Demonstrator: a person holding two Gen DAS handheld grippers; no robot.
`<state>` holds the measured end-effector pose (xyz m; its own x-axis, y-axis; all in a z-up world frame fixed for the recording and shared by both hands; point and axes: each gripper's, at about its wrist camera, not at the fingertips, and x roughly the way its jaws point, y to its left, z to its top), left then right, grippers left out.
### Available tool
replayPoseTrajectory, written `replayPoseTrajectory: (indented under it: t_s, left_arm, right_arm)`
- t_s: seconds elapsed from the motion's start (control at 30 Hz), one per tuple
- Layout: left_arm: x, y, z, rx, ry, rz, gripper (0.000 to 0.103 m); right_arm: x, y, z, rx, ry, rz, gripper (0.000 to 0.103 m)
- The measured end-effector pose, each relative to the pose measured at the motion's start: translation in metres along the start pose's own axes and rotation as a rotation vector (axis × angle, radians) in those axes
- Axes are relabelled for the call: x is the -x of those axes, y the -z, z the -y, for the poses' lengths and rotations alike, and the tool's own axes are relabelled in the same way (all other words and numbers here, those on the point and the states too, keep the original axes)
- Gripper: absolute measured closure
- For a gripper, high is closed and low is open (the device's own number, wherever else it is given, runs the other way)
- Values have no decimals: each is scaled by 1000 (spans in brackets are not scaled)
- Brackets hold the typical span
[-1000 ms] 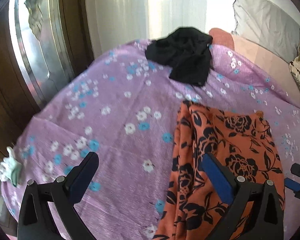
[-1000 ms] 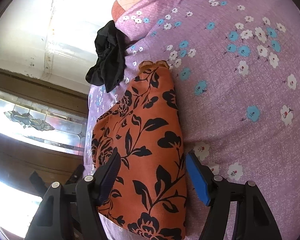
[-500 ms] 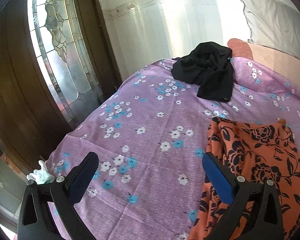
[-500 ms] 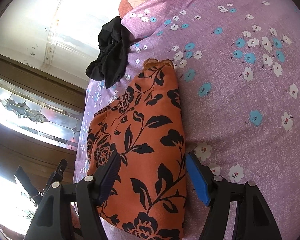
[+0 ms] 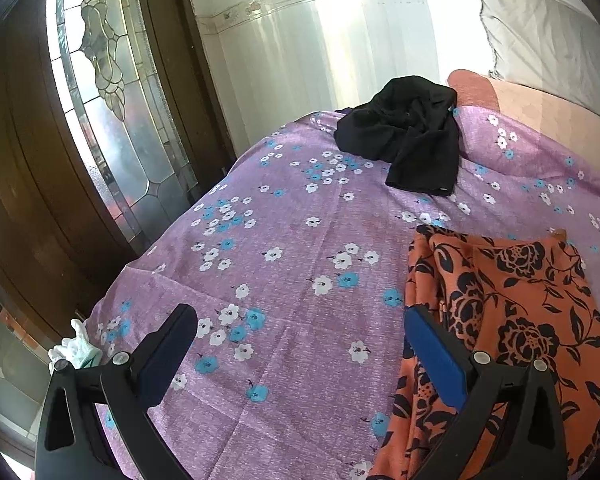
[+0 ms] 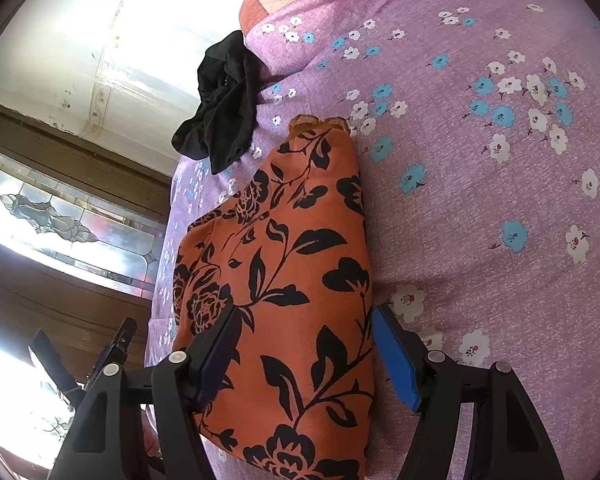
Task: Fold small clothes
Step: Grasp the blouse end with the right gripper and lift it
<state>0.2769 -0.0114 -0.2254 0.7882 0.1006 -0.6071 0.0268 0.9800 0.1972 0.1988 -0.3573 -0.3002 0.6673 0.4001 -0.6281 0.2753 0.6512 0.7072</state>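
Left gripper [image 5: 300,344]: wide, empty. Right gripper [image 6: 304,344]: wide, astride folded orange floral garment [image 6: 284,264]. Left view alone: white cloth [image 5: 76,350] off bedsheet [image 5: 300,240] corner.

A matt, woven purple bedsheet [image 5: 300,280] lies under a smooth orange floral cloth [image 6: 300,280] and a crumpled matt black garment [image 5: 412,140]; upper left, a glossy wooden door [image 5: 28,200] with leaded glass.

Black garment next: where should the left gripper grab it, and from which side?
Judging by its pose, take the black garment at the hanging flap nearest the camera, approaching from the near side, low over the purple sheet. That flap lies flattest and unobstructed; the rest is bunched.
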Motion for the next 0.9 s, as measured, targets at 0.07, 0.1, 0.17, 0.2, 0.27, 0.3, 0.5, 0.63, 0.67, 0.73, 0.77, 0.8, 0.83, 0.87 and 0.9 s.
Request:
replayPoseTrajectory:
  t_s: [0.07, 0.1, 0.17, 0.2, 0.27, 0.3, 0.5, 0.63, 0.67, 0.73, 0.77, 0.8, 0.83, 0.87, 0.9]
  left_arm:
    - [0, 0, 1, -3, 2, -2, 0]
    - [0, 0, 2, -2, 4, -3, 0]
    - [0, -1, 3, 0, 11, -5, 0]
    - [0, -1, 5, 0, 17, -7, 0]
    - [0, -1, 9, -3, 28, -12, 0]
    - [1, -2, 10, -5, 32, -12, 0]
    - [-1, 0, 28, -40, 103, -46, 0]
    - [-27, 7, 45, -59, 250, -197, 0]
    - [-37, 10, 48, -51, 285, -251, 0]
    - [-51, 13, 51, -21, 353, -329, 0]
    - [-60, 15, 51, 7, 422, -375, 0]
    - [-65, 17, 51, 24, 466, -400, 0]
    - [-70, 19, 51, 42, 511, -429, 0]
    - [-75, 21, 53, 52, 551, -466, 0]
    - [-78, 22, 54, 57, 576, -492, 0]
  right_arm:
    - [0, 0, -1, 2, 1, 2, 32]
    - [-1, 0, -1, 3, 1, 2, 32]
    - [-1, 1, -1, 4, 2, 3, 32]
    - [-1, 1, -1, 4, 3, 3, 32]
    - [-1, 1, -1, 5, -1, 2, 32]
    - [-1, 1, -2, 6, 0, 2, 32]
    - [-2, -1, 0, 6, 3, 6, 32]
    - [-13, -5, 7, -4, 17, -8, 32]
    - [-19, -6, 10, -8, 21, -18, 32]
    - [-32, -7, 17, -32, 7, -50, 32]
    - [-36, -7, 17, -37, -6, -52, 31]
    - [-38, -8, 16, -32, -15, -42, 29]
    - [-39, -9, 13, -21, -24, -34, 24]
    - [-42, -10, 10, -8, -25, -30, 22]
    - [-44, -9, 8, 7, -24, -28, 22]
